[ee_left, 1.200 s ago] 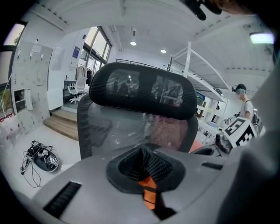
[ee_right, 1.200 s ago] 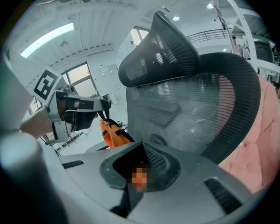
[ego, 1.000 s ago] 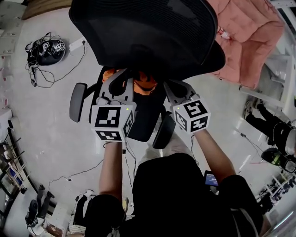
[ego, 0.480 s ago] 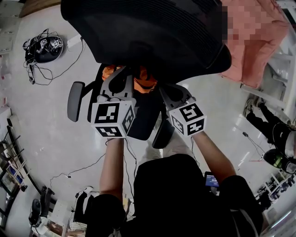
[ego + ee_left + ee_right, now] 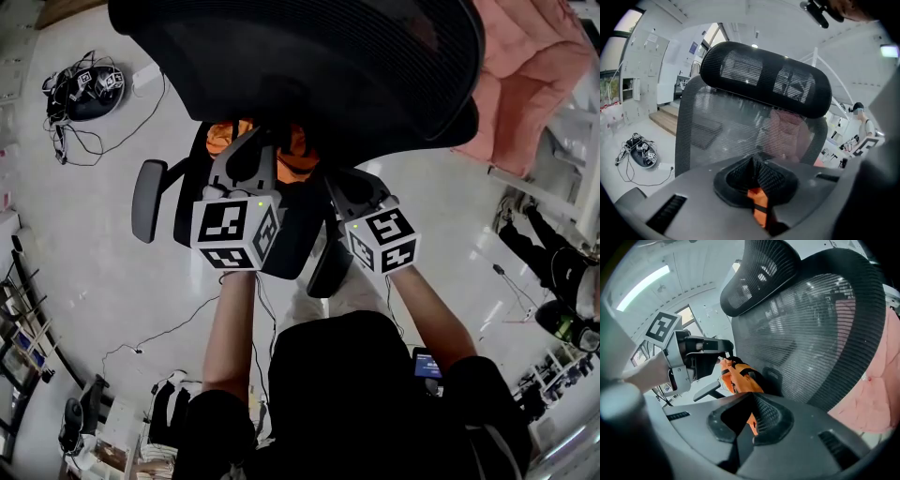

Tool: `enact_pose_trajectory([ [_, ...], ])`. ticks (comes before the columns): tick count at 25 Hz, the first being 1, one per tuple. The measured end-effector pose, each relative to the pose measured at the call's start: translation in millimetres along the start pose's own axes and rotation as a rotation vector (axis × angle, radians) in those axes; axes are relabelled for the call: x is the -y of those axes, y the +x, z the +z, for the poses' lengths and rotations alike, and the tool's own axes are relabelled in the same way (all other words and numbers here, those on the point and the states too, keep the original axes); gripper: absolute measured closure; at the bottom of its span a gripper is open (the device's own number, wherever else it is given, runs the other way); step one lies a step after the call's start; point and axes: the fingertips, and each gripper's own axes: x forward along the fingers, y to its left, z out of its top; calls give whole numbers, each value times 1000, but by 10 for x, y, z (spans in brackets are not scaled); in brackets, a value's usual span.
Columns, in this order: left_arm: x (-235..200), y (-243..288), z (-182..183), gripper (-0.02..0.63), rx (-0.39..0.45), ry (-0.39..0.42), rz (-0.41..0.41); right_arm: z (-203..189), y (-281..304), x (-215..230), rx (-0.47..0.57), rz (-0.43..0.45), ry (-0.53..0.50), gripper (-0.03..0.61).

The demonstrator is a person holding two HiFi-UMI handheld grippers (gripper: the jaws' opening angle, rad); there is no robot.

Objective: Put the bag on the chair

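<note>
An orange bag (image 5: 298, 161) with black straps hangs over the seat (image 5: 302, 223) of a black mesh office chair (image 5: 309, 66), partly hidden under the backrest. My left gripper (image 5: 251, 150) is shut on the bag's orange strap (image 5: 759, 206) and faces the backrest (image 5: 740, 122). My right gripper (image 5: 339, 180) is shut on another part of the bag (image 5: 740, 378). In the right gripper view the left gripper (image 5: 723, 350) holds the bag's top, close to the backrest (image 5: 811, 333).
The chair's armrests (image 5: 150, 197) (image 5: 323, 267) flank the seat. A pink quilted cloth (image 5: 525, 75) lies at the upper right. A black device with tangled cables (image 5: 84, 89) sits on the floor at the upper left. Someone's legs (image 5: 548, 258) are at the right edge.
Both grippers have sunk a little with the bag, toward the seat. The chair's backrest fills more of the head view. Both grips are unchanged.
</note>
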Motion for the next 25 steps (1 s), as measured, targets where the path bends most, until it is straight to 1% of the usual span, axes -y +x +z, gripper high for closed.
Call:
enact_pose_trajectory([
  [8,63,69,-109,606,-16,-18,-18,-71,7,14,-15,7,11,577],
  [12,60,60,-173,604,-26,-20,-9,-103,27,10,-23,13,15,577],
  [13,45,59,-189,596,-28,-18,-6,-103,42,2,-23,15,15,577],
  [16,-3,45,-234,532,-30,-13,-2,-113,76,-50,-25,27,19,577],
  [18,-1,37,-251,521,-29,-6,-1,-124,72,-63,-25,31,23,577],
  [22,47,52,-252,450,-30,18,2,-129,40,-22,-22,19,22,577],
  [25,75,29,-246,421,-33,25,-3,-119,14,-16,-16,14,28,577],
])
